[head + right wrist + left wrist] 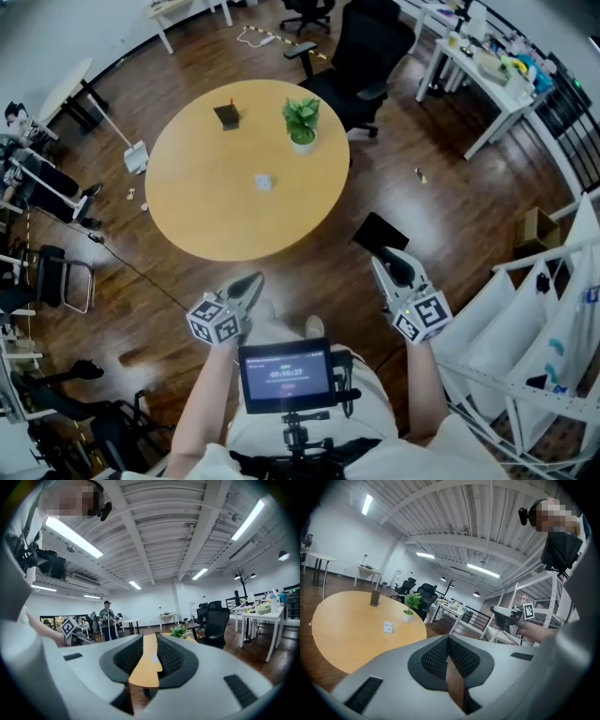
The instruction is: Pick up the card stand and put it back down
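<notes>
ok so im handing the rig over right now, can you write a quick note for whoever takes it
Left gripper: jaws together at the tips, nothing between them, held over the floor short of the round table.
Right gripper: jaws apart, empty, also short of the table.
Card stand: upright on the far side of the table, left of the potted plant, with neither gripper near it.
Done: nothing yet.
Left: reach the card stand, pick it up, put it back down on the table.
</notes>
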{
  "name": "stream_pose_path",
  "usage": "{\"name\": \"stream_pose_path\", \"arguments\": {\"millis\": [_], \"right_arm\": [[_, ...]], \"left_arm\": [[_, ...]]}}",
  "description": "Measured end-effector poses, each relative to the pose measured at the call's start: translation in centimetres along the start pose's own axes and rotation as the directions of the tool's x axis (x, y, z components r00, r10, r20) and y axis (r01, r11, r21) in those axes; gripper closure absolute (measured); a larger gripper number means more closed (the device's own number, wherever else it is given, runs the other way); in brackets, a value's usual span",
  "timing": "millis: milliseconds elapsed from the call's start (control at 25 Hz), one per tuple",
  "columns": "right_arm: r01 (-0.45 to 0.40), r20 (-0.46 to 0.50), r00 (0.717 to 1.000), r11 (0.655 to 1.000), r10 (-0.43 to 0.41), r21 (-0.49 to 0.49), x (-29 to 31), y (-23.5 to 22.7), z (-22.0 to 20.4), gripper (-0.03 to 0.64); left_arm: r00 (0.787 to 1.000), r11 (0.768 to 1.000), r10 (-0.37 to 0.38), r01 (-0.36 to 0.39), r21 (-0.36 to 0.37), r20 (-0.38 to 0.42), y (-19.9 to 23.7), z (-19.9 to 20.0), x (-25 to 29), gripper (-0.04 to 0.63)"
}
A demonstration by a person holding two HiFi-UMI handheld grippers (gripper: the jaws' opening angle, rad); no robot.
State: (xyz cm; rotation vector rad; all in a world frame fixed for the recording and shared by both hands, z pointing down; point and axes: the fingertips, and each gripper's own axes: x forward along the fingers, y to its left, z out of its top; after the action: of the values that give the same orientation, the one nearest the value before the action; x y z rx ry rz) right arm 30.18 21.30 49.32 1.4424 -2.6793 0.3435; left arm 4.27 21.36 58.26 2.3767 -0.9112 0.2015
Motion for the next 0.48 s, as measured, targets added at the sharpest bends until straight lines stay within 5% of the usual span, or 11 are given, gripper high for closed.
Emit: {"name": "stream_pose_path", "arguments": {"millis": [480], "right_arm": [[-0.003,0.012,1.0,1.0,0.003,0.007,1.9,1.9,0.0,0.52]], "left_arm": [[1.0,1.0,-0.001,0.001,0.01,0.011,0.5,0.8,-2.1,0.595]]}}
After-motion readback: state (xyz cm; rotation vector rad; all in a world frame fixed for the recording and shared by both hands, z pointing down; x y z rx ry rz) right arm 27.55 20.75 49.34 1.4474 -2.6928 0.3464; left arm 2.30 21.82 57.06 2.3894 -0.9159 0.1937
